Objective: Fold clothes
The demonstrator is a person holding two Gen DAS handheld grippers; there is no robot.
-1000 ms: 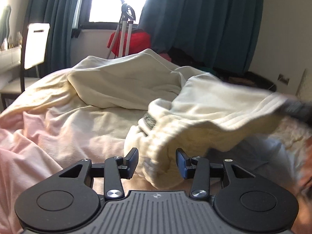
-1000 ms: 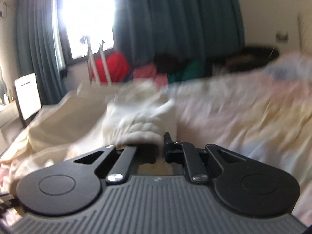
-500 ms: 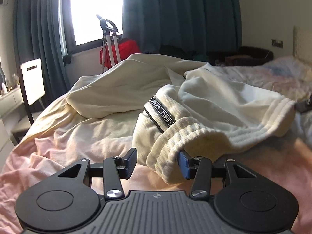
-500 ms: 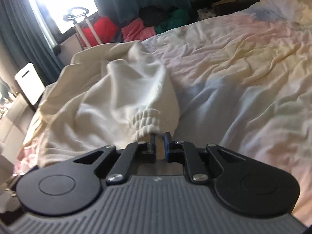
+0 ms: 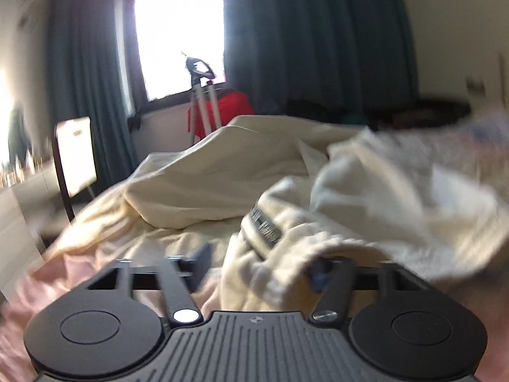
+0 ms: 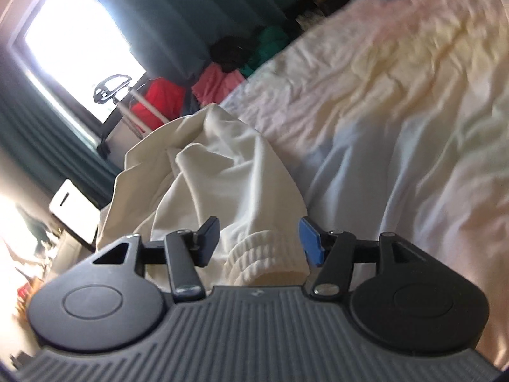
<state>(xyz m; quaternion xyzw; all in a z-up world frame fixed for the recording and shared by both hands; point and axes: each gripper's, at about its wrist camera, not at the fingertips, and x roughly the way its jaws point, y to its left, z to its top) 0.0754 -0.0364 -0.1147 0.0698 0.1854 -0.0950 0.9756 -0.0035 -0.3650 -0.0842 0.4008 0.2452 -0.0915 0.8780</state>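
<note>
A cream knit garment lies bunched on the bed, with a ribbed hem and a dark lettered band. My left gripper straddles that ribbed hem. Its jaws are closing with a gap still showing beside the left finger, and cloth drapes over the right one. In the right wrist view the garment ends in a ribbed cuff. The cuff lies between the wide jaws of my right gripper, which are opening. The blue pad stands at the cuff's edge, not pressing it.
A crumpled pastel bed sheet spreads to the right. A cream duvet is heaped behind the garment. Beyond the bed are a red suitcase, a chair, teal curtains and a pile of clothes.
My right gripper, shut on the cuff before, has opened wide and rolled, and the cuff now lies loose between its jaws. The left view has shifted and blurred, with the hem still between its jaws.
</note>
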